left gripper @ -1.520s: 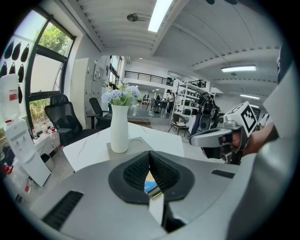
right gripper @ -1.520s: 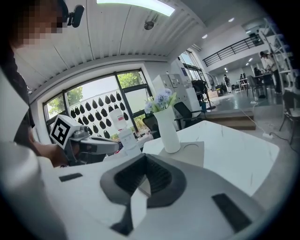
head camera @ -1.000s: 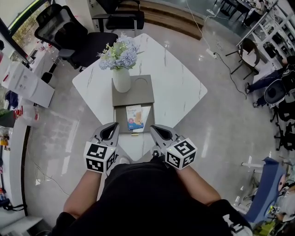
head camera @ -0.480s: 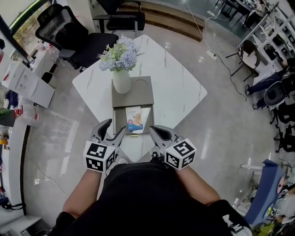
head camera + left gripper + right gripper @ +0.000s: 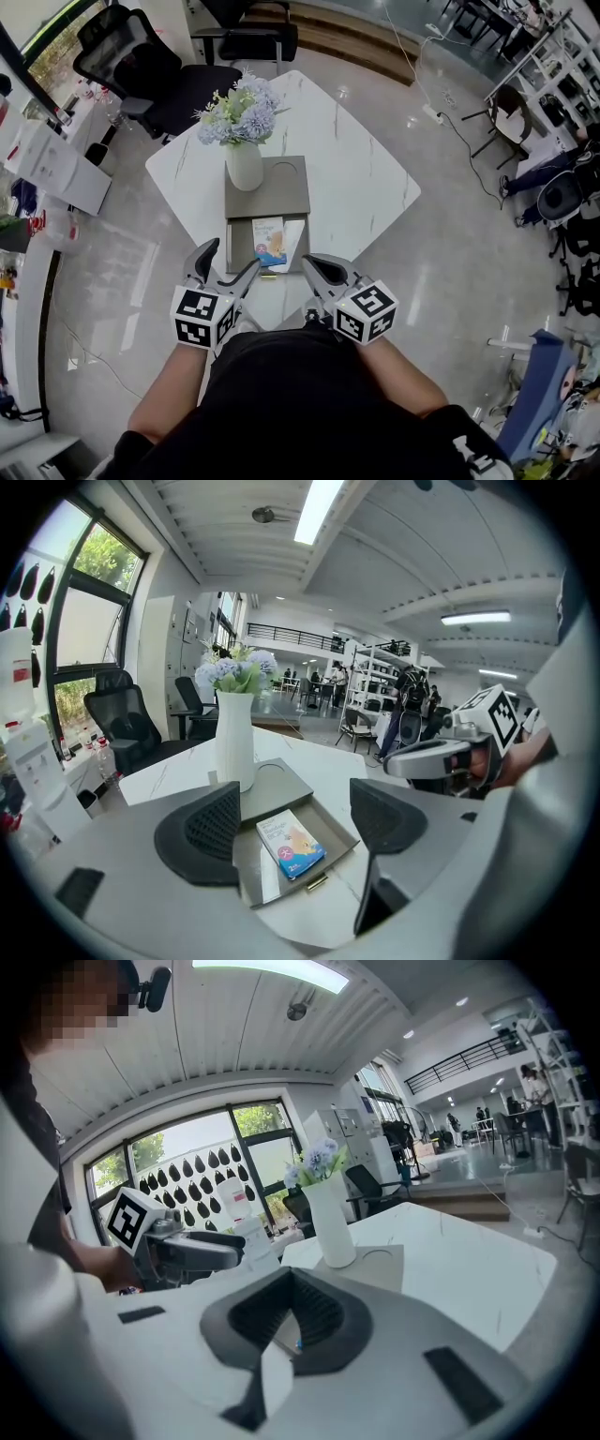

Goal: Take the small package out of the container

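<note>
A small white-and-blue package (image 5: 270,240) (image 5: 292,843) lies flat in the pulled-out drawer (image 5: 239,253) (image 5: 339,823) of a grey container (image 5: 272,187) on the white table. My left gripper (image 5: 231,258) (image 5: 295,822) hovers just in front of the drawer's near edge. Its jaws are opening, with nothing gripped; the package shows beyond the gap. My right gripper (image 5: 313,263) (image 5: 292,1321) is shut and empty at the drawer's right front corner, above the table's near corner.
A white vase of blue flowers (image 5: 244,161) (image 5: 234,742) (image 5: 330,1227) stands on the container's top, behind the drawer. The marble table (image 5: 361,178) is diamond-shaped from here, one corner towards me. Black office chairs (image 5: 141,66) stand beyond it.
The left gripper's jaws have spread from shut to wide apart. Both grippers stay at the table's near corner; the right one has not changed.
</note>
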### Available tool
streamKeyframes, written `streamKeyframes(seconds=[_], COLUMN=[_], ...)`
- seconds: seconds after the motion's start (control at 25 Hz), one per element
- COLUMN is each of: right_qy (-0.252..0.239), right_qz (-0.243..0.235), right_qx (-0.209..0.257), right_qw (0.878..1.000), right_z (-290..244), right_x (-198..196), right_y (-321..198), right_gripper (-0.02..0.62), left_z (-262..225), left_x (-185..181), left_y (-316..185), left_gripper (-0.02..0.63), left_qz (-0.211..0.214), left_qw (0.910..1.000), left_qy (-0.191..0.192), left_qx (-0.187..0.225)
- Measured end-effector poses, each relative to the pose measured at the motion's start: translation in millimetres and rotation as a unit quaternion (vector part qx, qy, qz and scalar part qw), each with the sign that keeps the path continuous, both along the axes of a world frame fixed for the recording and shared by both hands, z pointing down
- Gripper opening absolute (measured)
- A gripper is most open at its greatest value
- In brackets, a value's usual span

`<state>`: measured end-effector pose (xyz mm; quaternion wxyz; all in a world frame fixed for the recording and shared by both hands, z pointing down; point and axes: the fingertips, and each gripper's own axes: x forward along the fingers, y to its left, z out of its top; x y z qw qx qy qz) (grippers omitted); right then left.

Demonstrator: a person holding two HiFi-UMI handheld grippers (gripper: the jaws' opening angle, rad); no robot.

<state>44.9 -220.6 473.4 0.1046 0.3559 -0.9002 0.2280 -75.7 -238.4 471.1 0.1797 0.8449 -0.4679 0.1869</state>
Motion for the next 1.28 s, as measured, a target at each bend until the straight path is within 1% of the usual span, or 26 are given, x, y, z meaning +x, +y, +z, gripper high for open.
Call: streamKeyframes(seconds=[0.24,0.36,0.52,0.76,1.08,1.28], right_qy=[0.001,0.005,0.009,0.013,0.016,0.019], right_qz=[-0.016,-0.025,-0.040,-0.061,-0.091,-0.101], right_qx=[0.000,-0.004,-0.011,-0.024,-0.043,-0.052], right_qw=[1.000,1.000,0.999,0.998,0.995,0.993], right_z=[0,4,11,21,38,49], right_x=[6,12,20,37,56,66], right_y=[-5,-9,-12,-22,-35,-45], right_gripper=[0.000,0.000,0.000,0.000,0.000,0.000], left_z=[5,10,23,53,104,134], left_x=[7,10,14,28,43,46], left_y=[-1,-4,-11,-27,-48,-57], left_gripper=[0.356,0.356,0.356,0.356,0.356,0.356], left_qz=[-0.012,-0.027,-0.057,-0.089,-0.135,-0.166], left_qw=[0.9999,0.9995,0.9976,0.9934,0.9814,0.9710], left_qy=[-0.001,0.001,0.004,-0.016,-0.025,-0.026], left_qx=[-0.007,-0.014,-0.038,-0.071,-0.134,-0.170])
